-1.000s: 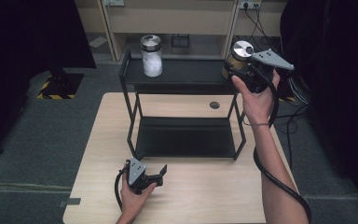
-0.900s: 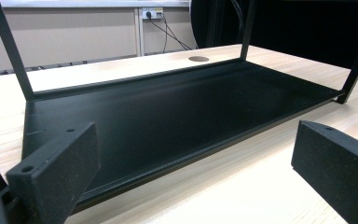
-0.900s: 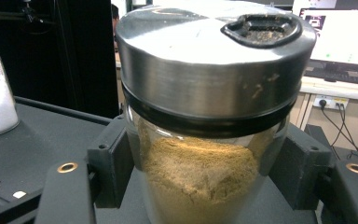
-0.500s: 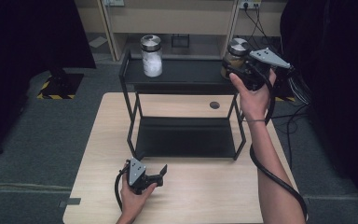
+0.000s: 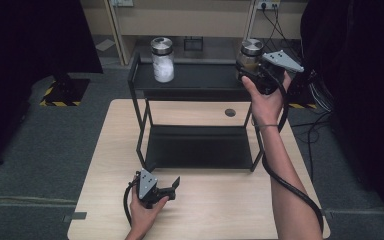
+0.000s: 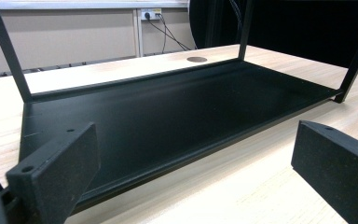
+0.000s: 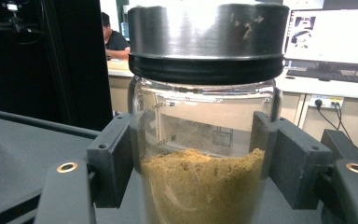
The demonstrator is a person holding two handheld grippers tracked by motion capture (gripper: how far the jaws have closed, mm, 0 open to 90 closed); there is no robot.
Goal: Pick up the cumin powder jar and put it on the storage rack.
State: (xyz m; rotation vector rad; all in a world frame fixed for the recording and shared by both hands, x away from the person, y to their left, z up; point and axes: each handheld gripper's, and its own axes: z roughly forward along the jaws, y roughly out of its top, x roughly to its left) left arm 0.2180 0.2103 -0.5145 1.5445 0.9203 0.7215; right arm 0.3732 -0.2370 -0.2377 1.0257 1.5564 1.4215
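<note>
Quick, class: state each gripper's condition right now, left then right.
Left gripper: open, holding nothing, resting on the table.
Right gripper: shut on the jar of brown powder, at the rack's top shelf.

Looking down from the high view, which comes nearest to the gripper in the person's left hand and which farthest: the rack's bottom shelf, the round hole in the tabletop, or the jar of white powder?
From the left gripper:
1. Rack's bottom shelf, just ahead of it on the table.
2. Round hole, behind the shelf, toward the right.
3. Jar of white powder, at the left of the top shelf, farthest back.
</note>
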